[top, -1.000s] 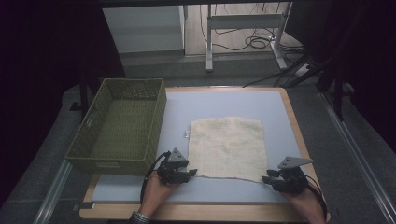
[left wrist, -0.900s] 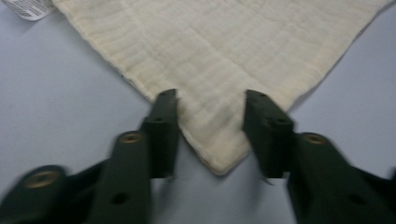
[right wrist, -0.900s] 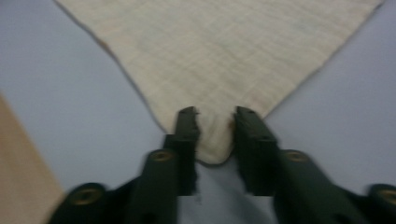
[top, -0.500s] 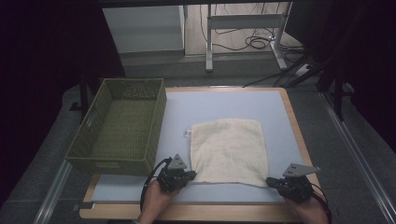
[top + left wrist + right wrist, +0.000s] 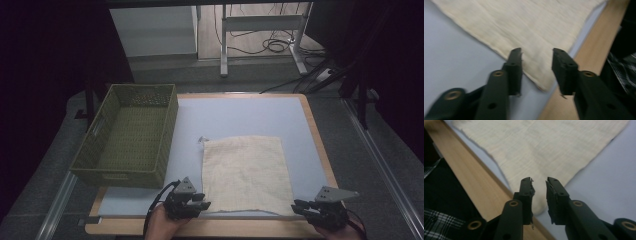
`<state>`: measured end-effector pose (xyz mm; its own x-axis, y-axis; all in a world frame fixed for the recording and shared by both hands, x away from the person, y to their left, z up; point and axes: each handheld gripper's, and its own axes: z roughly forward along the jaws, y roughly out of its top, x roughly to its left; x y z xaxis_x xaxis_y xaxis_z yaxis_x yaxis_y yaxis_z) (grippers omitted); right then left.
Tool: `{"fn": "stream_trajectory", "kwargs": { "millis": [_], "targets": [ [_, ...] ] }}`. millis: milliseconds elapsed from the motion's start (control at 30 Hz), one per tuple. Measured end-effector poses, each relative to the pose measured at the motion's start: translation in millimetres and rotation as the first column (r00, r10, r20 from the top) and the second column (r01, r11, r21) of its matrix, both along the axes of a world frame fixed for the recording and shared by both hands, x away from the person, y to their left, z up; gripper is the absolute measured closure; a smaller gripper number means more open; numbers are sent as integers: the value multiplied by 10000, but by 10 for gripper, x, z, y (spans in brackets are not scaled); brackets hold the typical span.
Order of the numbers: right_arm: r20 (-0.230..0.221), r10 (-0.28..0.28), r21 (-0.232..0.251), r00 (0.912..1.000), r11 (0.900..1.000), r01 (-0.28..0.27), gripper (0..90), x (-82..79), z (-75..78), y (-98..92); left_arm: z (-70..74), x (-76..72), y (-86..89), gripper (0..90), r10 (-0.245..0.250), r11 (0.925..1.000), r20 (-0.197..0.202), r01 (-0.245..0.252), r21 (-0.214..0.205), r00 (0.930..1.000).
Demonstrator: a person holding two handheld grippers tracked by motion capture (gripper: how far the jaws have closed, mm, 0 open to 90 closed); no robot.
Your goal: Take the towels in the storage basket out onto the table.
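A cream woven cloth point(image 5: 246, 173) lies flat on the pale blue mat point(image 5: 240, 115), right of the green wicker basket point(image 5: 131, 135). The left gripper point(image 5: 202, 204) and right gripper point(image 5: 300, 206) have just been opening, released at the cloth's near corners.

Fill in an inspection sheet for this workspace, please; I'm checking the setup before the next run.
Surface: pale blue mat on a wood-edged table, flat.
Job's things: cream cloth lies spread flat, near edge at the mat's front.
Clutter: empty green basket at left.
Grippers: left gripper and right gripper at the cloth's near corners; jaws have just been opening, cloth released.
Cables: tangle on the floor beyond the table.
Surroundings: dark, desk legs behind.
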<state>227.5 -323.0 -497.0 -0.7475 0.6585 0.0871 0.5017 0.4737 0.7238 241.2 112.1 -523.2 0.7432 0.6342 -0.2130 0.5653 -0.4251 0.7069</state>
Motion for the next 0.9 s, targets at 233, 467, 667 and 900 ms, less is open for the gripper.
{"fn": "stream_trajectory", "kwargs": {
  "millis": [233, 467, 667, 900],
  "targets": [
    [248, -388, -15, 9989, 9992, 388, 685, 356, -1, 20, 122, 476, -43, 489, 1019, 9945, 532, -1031, 204, 9934],
    [457, -700, -222, 9965, 9972, 711, 667, 823, -32, 130, 187, 1041, -132, 474, 1854, 9812, 487, -1876, 462, 9815],
    [465, -969, -253, 9942, 9948, 982, 639, 1175, -42, 214, 96, 1392, -144, 428, 2184, 9749, -311, -2167, 506, 9754],
    [485, -1013, -176, 9937, 9946, 1023, 623, 1311, -24, 293, 124, 1650, -125, 459, 1848, 9790, -727, -1901, -734, 9801]
  ]
}}
